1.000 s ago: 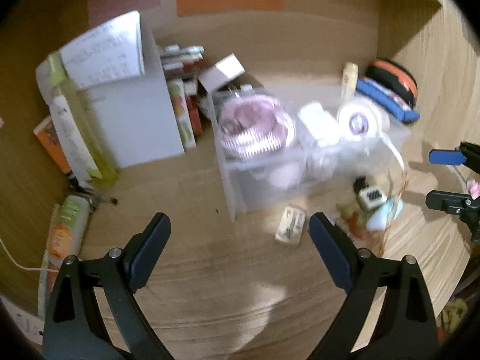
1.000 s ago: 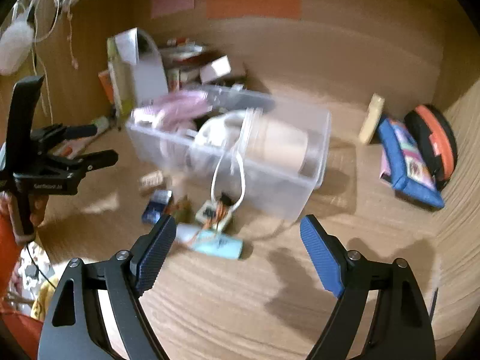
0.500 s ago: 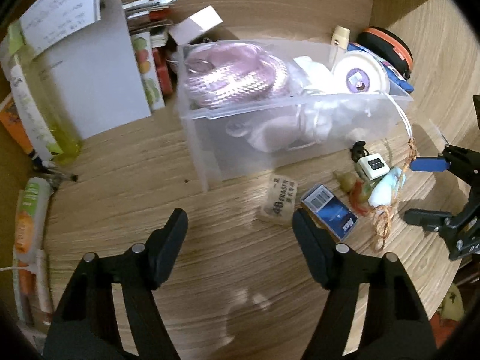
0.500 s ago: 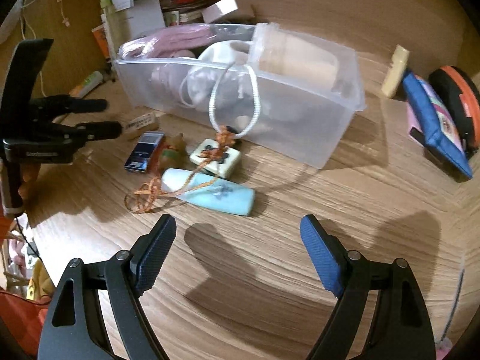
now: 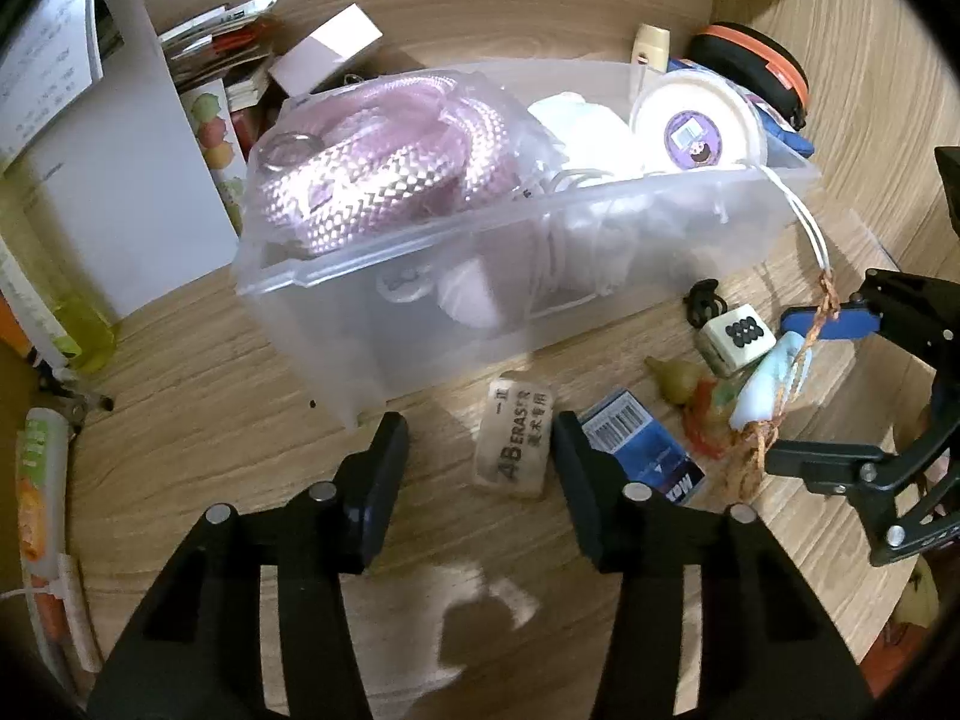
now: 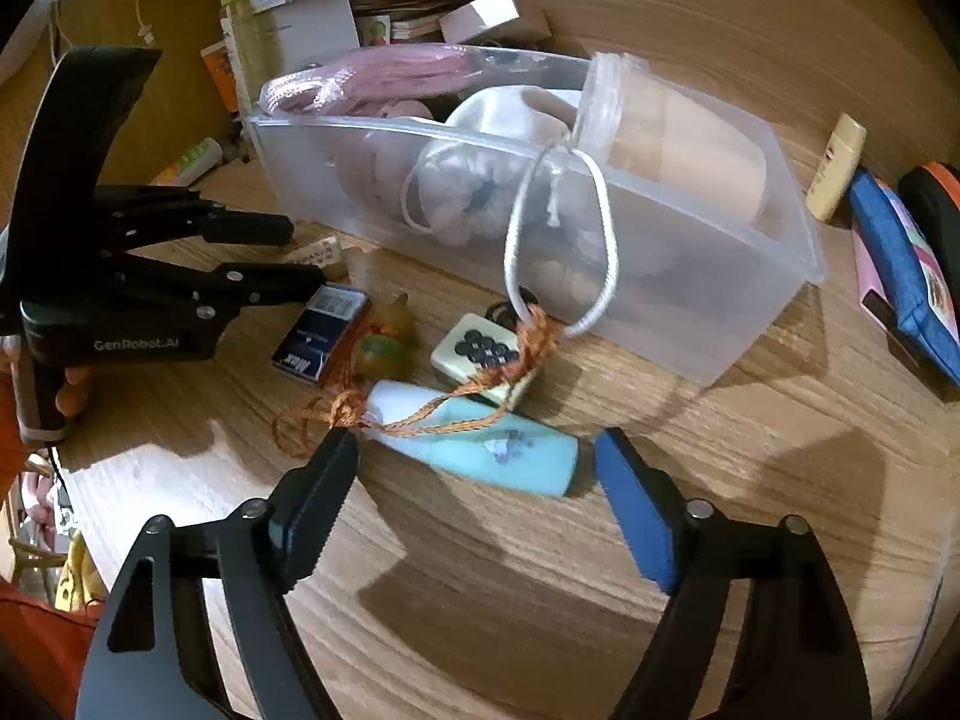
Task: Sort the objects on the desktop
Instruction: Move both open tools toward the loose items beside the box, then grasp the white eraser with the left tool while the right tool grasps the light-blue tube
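Note:
A clear plastic bin [image 5: 456, 300] [image 6: 690, 252] holds pink rope [image 5: 384, 168], a white pouch and a round tub. In front of it lie a beige eraser [image 5: 515, 443], a blue box [image 5: 645, 453] [image 6: 321, 333], a mahjong tile [image 5: 735, 339] [image 6: 483, 354], a light-blue tube [image 6: 480, 447] under an orange cord [image 6: 432, 396], and a small fruit-like figure [image 6: 387, 342]. My left gripper [image 5: 477, 462] is open, its fingers on either side of the eraser. My right gripper [image 6: 474, 480] is open, fingers flanking the tube, just short of it.
A white folder [image 5: 120, 180], booklets and a small white box [image 5: 327, 48] stand behind the bin. A tube [image 5: 36, 480] lies at the left. A cream bottle [image 6: 837, 165], blue pouch [image 6: 900, 276] and black-orange case [image 5: 753, 69] lie to the right.
Both grippers have moved forward and down toward the desk. The left now straddles the eraser; the right has come up to the light-blue tube. Both stay open.

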Action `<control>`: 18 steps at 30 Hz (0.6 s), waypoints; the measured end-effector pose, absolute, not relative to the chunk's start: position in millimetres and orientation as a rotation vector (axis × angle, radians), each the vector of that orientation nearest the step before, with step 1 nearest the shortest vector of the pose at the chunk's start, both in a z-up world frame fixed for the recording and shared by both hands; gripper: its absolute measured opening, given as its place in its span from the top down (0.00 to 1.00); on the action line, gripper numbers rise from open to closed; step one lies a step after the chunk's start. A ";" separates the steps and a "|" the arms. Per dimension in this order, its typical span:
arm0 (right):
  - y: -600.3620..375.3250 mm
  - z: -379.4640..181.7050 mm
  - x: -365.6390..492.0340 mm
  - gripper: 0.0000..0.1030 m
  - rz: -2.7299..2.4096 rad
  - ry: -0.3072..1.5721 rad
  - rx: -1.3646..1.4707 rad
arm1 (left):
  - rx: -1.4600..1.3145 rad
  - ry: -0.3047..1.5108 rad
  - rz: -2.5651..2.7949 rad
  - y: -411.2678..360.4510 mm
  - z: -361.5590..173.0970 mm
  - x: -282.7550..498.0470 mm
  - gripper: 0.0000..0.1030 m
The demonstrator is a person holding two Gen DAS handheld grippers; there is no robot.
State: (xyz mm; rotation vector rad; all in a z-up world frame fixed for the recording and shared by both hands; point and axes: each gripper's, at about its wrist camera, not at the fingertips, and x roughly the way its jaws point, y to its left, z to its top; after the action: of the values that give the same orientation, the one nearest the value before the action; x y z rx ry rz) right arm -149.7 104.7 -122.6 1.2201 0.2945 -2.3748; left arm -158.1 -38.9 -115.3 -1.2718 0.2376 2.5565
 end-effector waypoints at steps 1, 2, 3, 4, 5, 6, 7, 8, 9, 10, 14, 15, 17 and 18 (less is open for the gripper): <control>102.4 -122.8 -149.8 0.34 -2.376 0.311 1.215 | -1.268 0.235 2.557 -38.8 -115.7 -157.7 0.57; 99.9 -122.8 -149.6 0.36 -2.378 0.332 1.204 | -1.262 0.229 2.555 -38.7 -115.9 -157.3 0.60; 99.0 -122.6 -149.5 0.39 -2.373 0.329 1.201 | -1.259 0.226 2.552 -38.1 -116.1 -156.8 0.64; 97.9 -122.7 -149.2 0.43 -2.372 0.332 1.197 | -1.256 0.224 2.548 -37.3 -116.2 -155.9 0.66; 97.2 -122.5 -147.5 0.44 -2.369 0.334 1.193 | -1.253 0.223 2.546 -35.1 -116.5 -155.8 0.70; 96.8 -122.4 -146.7 0.48 -2.366 0.334 1.189 | -1.248 0.225 2.547 -33.8 -116.6 -155.2 0.74; 97.1 -122.8 -146.9 0.53 -2.365 0.335 1.186 | -1.243 0.229 2.548 -32.9 -116.8 -154.5 0.77; 97.6 -122.4 -145.3 0.56 -2.363 0.336 1.182 | -1.241 0.232 2.550 -32.2 -116.9 -153.6 0.77; 98.2 -122.1 -143.7 0.59 -2.361 0.337 1.183 | -1.238 0.231 2.552 -32.5 -117.2 -152.4 0.77; 99.5 -121.7 -142.2 0.59 -2.359 0.338 1.184 | -1.236 0.228 2.552 -32.6 -117.5 -152.0 0.78; 103.6 -120.3 -133.9 0.59 -2.346 0.340 1.187 | -1.229 0.205 2.557 -34.8 -116.4 -147.2 0.78; 105.0 -119.9 -130.9 0.60 -2.346 0.342 1.190 | -1.225 0.197 2.564 -36.5 -115.2 -145.2 0.78; 107.7 -118.9 -130.8 0.75 -2.334 0.341 1.196 | -1.218 0.174 2.577 -40.6 -113.1 -141.1 0.78; 110.8 -118.2 -129.2 0.76 -2.323 0.324 1.207 | -1.216 0.166 2.581 -41.9 -112.5 -139.5 0.78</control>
State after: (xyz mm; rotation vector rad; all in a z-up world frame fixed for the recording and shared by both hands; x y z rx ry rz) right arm -129.2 110.8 -118.2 1.2070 0.3244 -2.3235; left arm -139.5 -41.9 -112.5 -1.2161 0.1656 2.5808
